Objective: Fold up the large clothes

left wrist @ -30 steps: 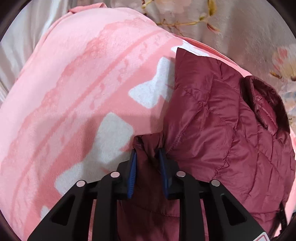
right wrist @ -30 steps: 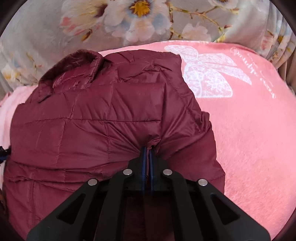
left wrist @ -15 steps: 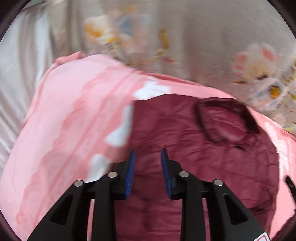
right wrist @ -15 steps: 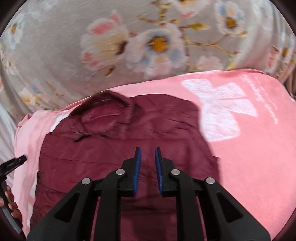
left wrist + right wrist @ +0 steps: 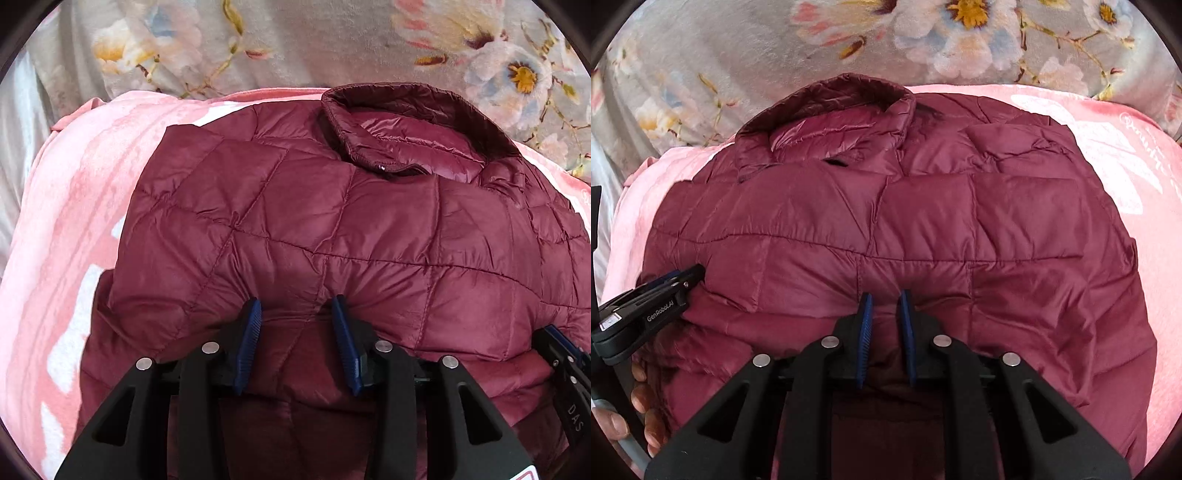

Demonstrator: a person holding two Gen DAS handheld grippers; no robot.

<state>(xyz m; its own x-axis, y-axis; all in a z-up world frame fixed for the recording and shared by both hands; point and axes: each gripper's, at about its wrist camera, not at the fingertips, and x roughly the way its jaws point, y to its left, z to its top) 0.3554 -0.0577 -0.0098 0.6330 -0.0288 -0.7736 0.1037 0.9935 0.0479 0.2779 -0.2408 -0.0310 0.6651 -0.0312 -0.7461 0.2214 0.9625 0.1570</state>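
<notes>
The maroon quilted puffer jacket (image 5: 332, 229) lies flat on the pink blanket (image 5: 74, 206), its glossy shell stitched into square panels. It is folded: an upper padded layer ends in a rounded fold edge on the near side, with a lower layer showing beneath it. The stand-up collar (image 5: 406, 122) sits open at the far end of the blanket, its shinier lining visible inside. The sides are tucked in, giving a compact, roughly rectangular shape.
</notes>
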